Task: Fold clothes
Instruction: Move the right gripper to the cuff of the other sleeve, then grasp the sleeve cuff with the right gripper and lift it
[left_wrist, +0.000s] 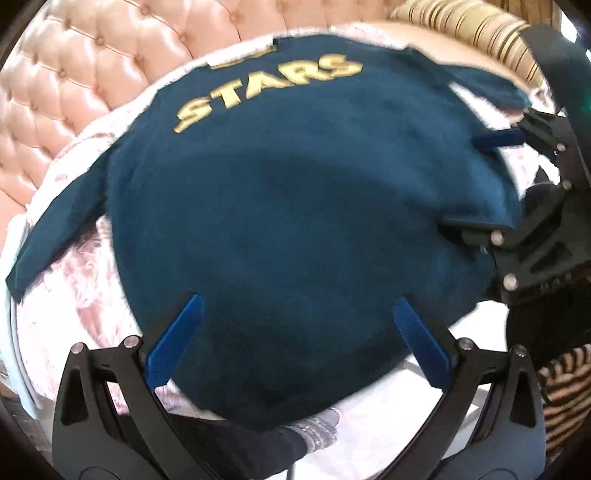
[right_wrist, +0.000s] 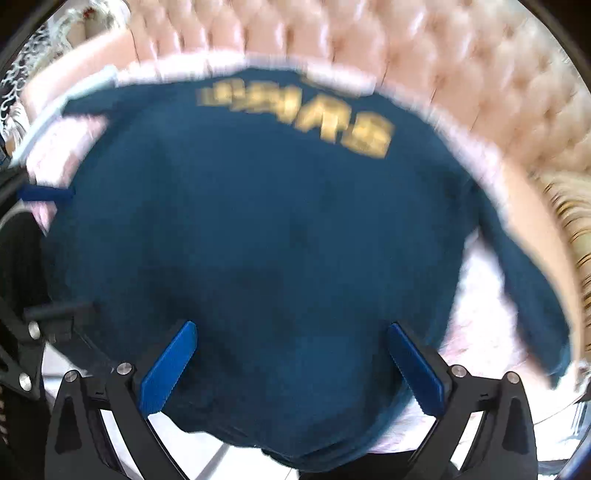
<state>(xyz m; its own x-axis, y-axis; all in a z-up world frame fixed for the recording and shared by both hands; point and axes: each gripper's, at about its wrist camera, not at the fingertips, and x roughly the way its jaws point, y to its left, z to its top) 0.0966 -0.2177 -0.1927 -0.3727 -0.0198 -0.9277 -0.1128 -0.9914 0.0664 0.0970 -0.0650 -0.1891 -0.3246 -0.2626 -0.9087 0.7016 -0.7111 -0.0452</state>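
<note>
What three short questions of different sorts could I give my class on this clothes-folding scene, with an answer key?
1. True or false: the left gripper has its fingers spread wide.
2. Multiple choice: the gold lettering on the dark blue shirt reads A) STARS, B) KINGS, C) TIGERS.
3. Fill in: the shirt lies spread on a pale pink cover, in front of a tufted ____ backrest.

Key: 1 true. 2 A. 3 pink. In its own view the right gripper is open too, over the shirt's lower part.
</note>
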